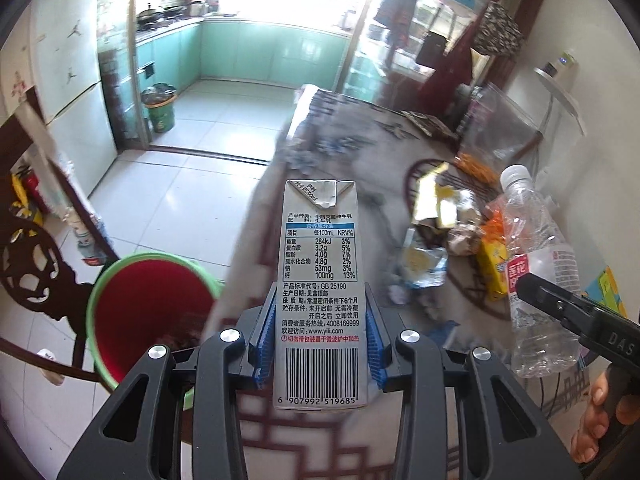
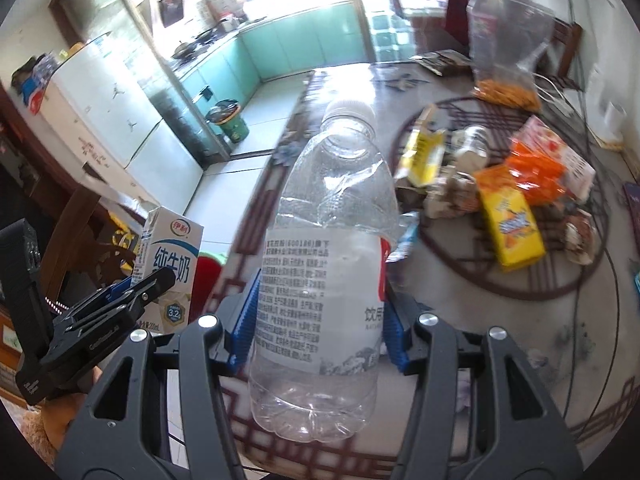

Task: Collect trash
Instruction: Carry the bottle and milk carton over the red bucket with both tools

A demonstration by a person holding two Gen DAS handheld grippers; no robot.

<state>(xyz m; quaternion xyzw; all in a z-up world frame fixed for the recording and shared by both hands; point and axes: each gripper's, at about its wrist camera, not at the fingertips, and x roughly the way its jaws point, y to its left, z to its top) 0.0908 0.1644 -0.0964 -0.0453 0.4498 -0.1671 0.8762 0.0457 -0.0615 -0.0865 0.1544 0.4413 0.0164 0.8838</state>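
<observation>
My left gripper is shut on a silver milk carton, its blue pads pressing both sides; the carton and left gripper also show at the left of the right wrist view. My right gripper is shut on an empty clear plastic water bottle with a white cap, seen too in the left wrist view as the bottle at the right. A red bin with a green rim stands open on the floor, below and left of the carton.
A pile of wrappers, a yellow juice box and orange packets lies on the patterned table. A clear bag of snacks stands at the back. A dark wooden chair stands left of the bin. A cable crosses the table.
</observation>
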